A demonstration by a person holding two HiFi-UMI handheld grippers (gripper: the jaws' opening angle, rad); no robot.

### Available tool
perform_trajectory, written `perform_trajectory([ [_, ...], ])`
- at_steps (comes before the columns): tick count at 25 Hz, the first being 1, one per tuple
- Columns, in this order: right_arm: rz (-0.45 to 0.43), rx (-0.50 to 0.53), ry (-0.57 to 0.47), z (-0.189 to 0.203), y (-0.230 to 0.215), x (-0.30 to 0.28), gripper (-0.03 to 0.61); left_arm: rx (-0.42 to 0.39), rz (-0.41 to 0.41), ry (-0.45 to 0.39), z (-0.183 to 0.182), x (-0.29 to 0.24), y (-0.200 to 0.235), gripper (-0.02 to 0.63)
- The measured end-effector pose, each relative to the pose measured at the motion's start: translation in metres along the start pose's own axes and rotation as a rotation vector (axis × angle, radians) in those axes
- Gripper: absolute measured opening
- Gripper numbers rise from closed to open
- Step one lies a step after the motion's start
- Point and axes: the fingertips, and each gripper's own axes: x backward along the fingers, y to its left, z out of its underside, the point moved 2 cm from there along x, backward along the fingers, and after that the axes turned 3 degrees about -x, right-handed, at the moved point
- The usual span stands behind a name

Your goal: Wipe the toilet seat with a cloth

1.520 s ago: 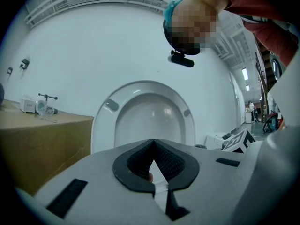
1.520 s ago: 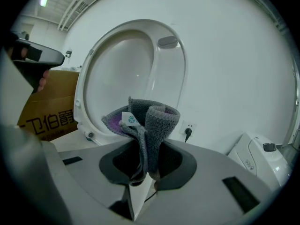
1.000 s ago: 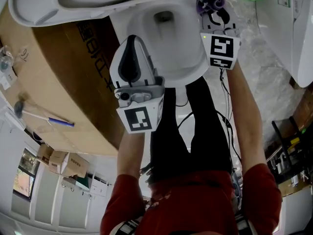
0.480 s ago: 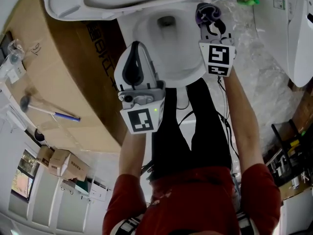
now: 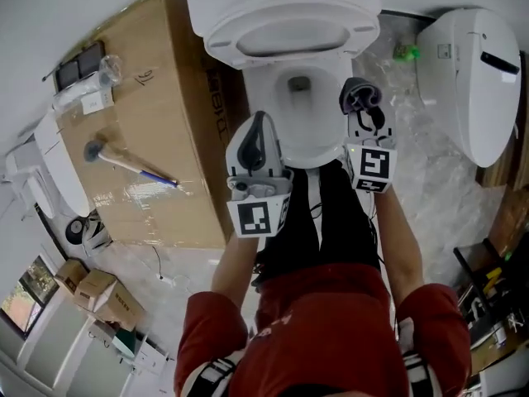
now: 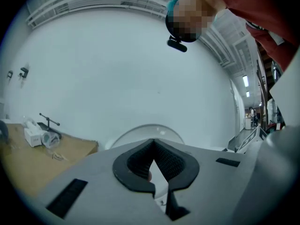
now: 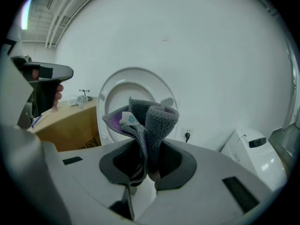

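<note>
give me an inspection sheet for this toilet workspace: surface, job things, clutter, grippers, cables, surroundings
surface: white toilet, lid raised, bowl open; no stains made out
job's things: grey and purple cloth, bunched up in the right gripper
clutter: hammer and clear plastic bags on a cardboard box beside the toilet
grippers: left gripper shut, empty; right gripper shut on the cloth
cables: thin black cable by the person's leg; plug in a wall socket
surroundings: white fixture, crinkled plastic film on the floor, small cartons
</note>
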Motion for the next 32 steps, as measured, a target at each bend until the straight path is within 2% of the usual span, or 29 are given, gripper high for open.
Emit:
perform_trajectory([
  [4, 0.002, -0.021, -0.058, -0.054, 0.009, 0.051, 0.081, -0.052, 0.010, -0.070, -0.064, 0.013, 0.005, 0.014],
  [9, -0.020, -0.028, -0.112, -0.118, 0.022, 0.123, 0.081, -0.040, -0.027, -0.102, -0.137, 0.039, 0.008, 0.014],
  [12, -0.029, -0.019, -0.182, -0.165, 0.021, 0.157, 0.081, -0.060, -0.020, -0.153, -0.182, 0.046, 0.004, 0.014],
  [17, 0.010, 0.007, -0.309, -0.225, 0.010, 0.201, 0.081, -0.094, -0.013, -0.198, -0.232, 0.061, 0.004, 0.014],
  [25, 0.070, -0.018, -0.369, -0.244, -0.002, 0.226, 0.081, -0.133, -0.011, -0.187, -0.245, 0.075, 0.010, 0.014],
  [32, 0.088, -0.021, -0.389, -0.248, -0.003, 0.236, 0.081, -0.166, 0.065, -0.150, -0.225, 0.057, 0.002, 0.014],
])
